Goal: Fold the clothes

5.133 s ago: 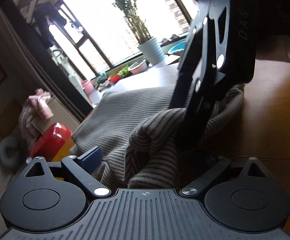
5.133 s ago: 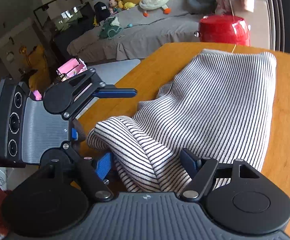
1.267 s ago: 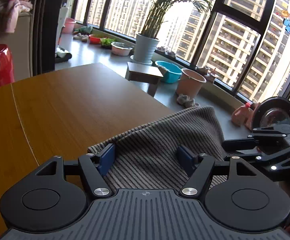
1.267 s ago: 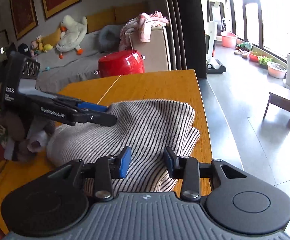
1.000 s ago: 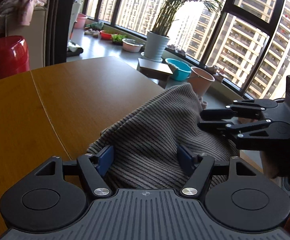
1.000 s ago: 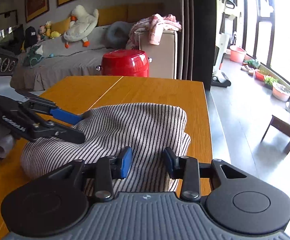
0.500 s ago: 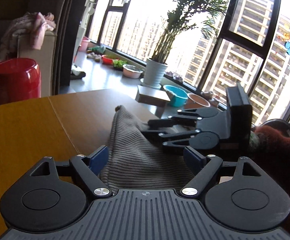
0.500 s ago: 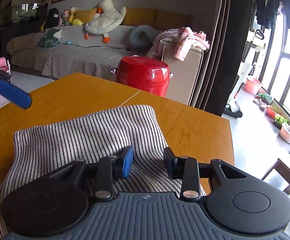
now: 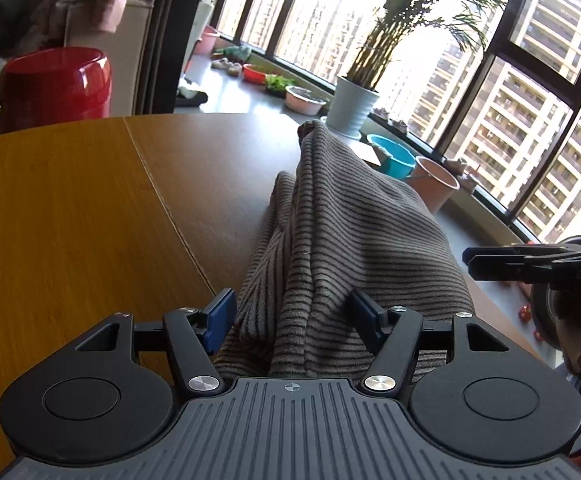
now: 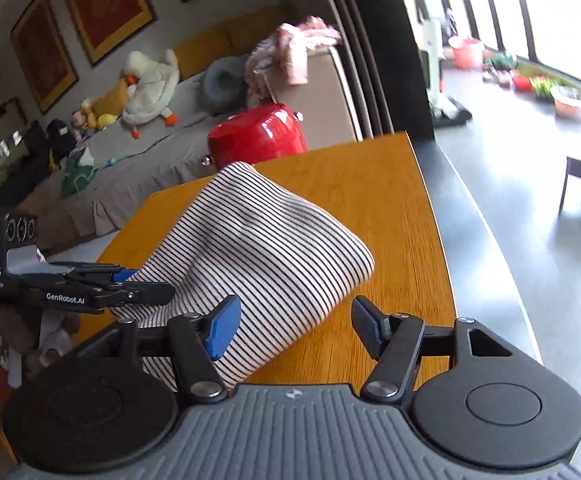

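Observation:
A grey-and-white striped garment (image 9: 350,220) lies bunched into a raised ridge on the wooden table (image 9: 70,220). Its near end fills the gap in my left gripper (image 9: 292,314), whose jaws are closing, both blue pads against the fabric. The right wrist view shows that left gripper (image 10: 150,284) side-on at the garment's (image 10: 258,240) left end. My right gripper (image 10: 294,328) is opening: one finger hangs over the cloth's near edge, the other over bare table (image 10: 390,220), and neither presses anything. In the left wrist view the right gripper (image 9: 468,262) is apart from the cloth, at the right.
A red pot (image 10: 258,132) stands beyond the table's far end. The table's right edge drops to grey floor. Beyond it by the windows are a potted plant (image 9: 350,112) and basins. A sofa holds plush toys (image 10: 146,80). A person's sleeve (image 10: 10,332) is behind the left gripper.
The right gripper's jaws have spread and let the cloth go. The left jaws widened, then narrowed onto the bunched cloth. The garment went from lying spread out to a gathered ridge.

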